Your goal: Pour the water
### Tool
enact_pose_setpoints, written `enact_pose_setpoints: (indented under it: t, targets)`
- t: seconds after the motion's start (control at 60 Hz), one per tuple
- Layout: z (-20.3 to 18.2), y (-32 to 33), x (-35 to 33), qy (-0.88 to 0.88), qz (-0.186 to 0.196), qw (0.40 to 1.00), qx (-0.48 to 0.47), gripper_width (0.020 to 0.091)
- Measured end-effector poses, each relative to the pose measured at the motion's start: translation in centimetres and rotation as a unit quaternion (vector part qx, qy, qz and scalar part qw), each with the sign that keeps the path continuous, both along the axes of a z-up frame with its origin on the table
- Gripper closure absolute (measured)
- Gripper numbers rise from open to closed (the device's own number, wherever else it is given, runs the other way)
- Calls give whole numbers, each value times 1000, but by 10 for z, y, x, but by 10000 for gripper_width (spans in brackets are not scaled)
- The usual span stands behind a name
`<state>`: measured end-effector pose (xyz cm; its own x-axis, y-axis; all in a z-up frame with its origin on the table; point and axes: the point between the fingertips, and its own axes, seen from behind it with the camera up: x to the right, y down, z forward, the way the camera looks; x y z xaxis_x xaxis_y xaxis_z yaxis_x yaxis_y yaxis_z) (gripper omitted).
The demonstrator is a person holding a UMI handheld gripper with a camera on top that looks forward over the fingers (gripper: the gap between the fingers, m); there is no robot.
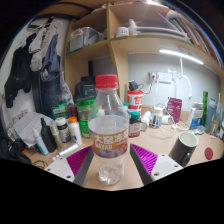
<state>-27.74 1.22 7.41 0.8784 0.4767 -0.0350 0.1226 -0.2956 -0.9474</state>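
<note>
Gripper view: a clear water bottle [108,125] with a red cap stands upright between the two fingers, its base level with the purple pads [144,158]. The gripper [108,168] looks closed on the bottle, both pads touching its sides. At two o'clock from the bottle, a dark cup [183,148] lies tilted on the wooden desk [165,170]. Jars and small bottles crowd at ten o'clock.

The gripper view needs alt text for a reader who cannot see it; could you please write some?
A clear plastic water bottle with a red cap stands upright between the gripper fingers on a wooden desk. Beyond it are a dark cup and cluttered small bottles and jars.
</note>
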Motion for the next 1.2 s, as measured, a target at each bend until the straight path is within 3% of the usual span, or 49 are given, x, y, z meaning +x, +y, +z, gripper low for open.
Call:
enact_pose_setpoints:
  t: [0.1,0.133,0.317,0.533,0.65,0.75,0.9,1.033,1.2]
  targets:
    - [-4,15,-15,11,3,1000,14,340]
    - [-7,19,-15,1,-1,1000,18,543]
    - [-7,23,-15,6,-10,999,37,606]
    - [-14,25,-15,13,8,999,-35,691]
    - [33,34,4,62,2,998,-34,690]
    - [72,46,28,186,-31,978,-88,691]
    - [84,64,44,441,-83,852,-269,695]
    - [92,63,40,589,-85,702,-391,696]
    - [119,68,39,703,-62,555,-441,694]
